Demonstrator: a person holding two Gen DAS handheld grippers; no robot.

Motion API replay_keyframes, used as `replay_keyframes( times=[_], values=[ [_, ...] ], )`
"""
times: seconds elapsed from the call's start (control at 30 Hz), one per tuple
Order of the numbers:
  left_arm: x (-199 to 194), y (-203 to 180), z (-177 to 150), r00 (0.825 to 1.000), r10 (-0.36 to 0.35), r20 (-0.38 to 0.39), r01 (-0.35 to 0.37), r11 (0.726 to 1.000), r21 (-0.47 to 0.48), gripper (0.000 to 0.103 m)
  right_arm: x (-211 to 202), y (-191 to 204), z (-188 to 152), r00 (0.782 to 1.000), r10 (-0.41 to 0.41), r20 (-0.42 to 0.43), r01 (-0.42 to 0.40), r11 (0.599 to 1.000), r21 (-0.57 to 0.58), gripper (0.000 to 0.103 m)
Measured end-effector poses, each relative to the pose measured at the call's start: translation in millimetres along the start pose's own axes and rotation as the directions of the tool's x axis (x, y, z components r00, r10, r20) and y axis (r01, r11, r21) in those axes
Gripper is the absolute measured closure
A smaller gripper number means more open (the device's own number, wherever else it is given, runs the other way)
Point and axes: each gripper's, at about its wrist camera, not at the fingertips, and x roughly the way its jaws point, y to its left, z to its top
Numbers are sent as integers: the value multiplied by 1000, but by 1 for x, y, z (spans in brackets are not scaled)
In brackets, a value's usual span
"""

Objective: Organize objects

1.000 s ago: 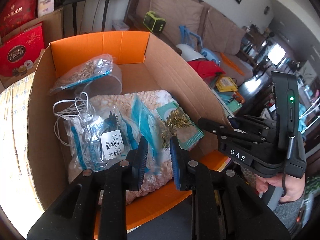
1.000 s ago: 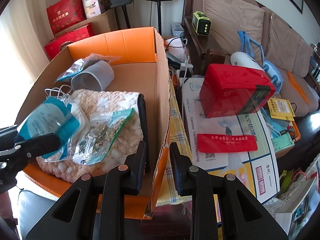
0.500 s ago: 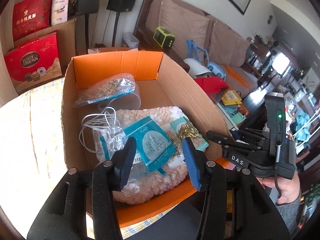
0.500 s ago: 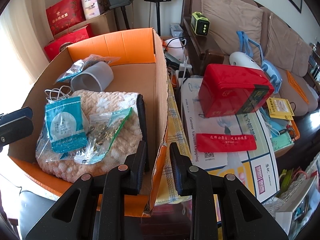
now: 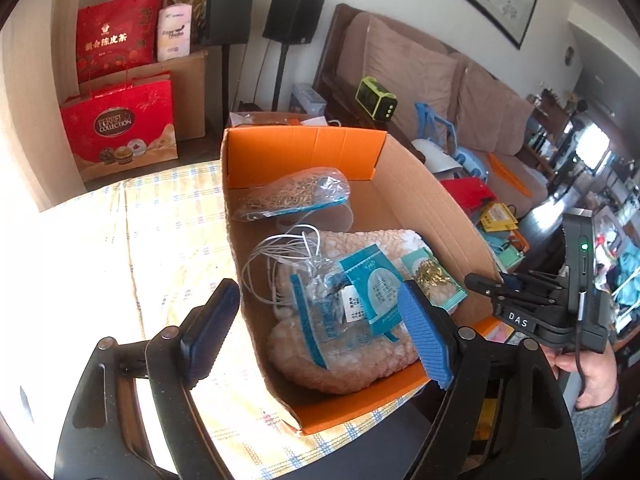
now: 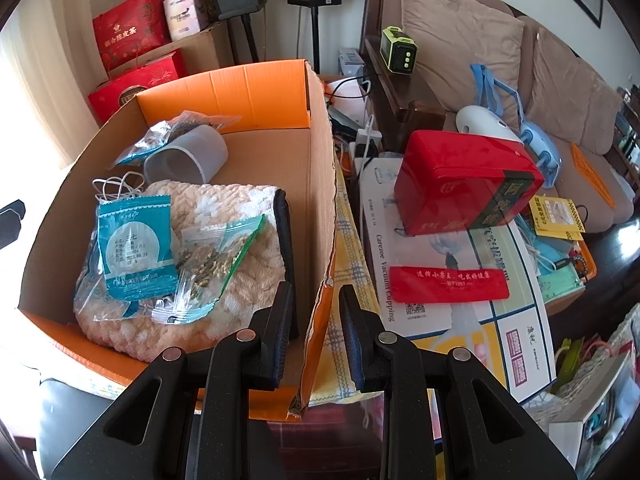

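Observation:
An open cardboard box holds a fluffy beige cloth, a teal packet, clear zip bags, a white cable and a translucent cup. My left gripper is open and empty, above the box's near left corner. My right gripper straddles the box's right wall near the front corner, its jaws close together with the cardboard edge between them. It also shows in the left wrist view.
A red tin and a red envelope lie on a white carton right of the box. Sofa behind. Red gift bags and speakers stand at the back. Yellow checked tablecloth lies left of the box.
My left gripper opened, let go of the teal packet, which now lies on the cloth in the box, and drew back and up. The right gripper has not moved.

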Motion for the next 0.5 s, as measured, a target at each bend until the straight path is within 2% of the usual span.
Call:
replay_keyframes(
  times=[0.1, 0.33, 0.43, 0.5],
  values=[
    [-4, 12, -3, 1000, 21, 9, -21, 999, -26, 15, -5, 2, 0, 1000, -8, 9, 8, 1000, -8, 78],
    [9, 34, -11, 997, 53, -64, -59, 995, -86, 17, -3, 4, 0, 1000, -16, -1, 16, 1000, -19, 78],
    [21, 37, -18, 993, 38, -110, -49, 994, -101, 33, -1, 3, 0, 1000, -9, -3, 9, 1000, -14, 78],
    [28, 35, -21, 991, 26, -133, -40, 994, -103, 48, 1, 3, 1, 1000, -5, -7, 5, 1000, -16, 78]
  ],
)
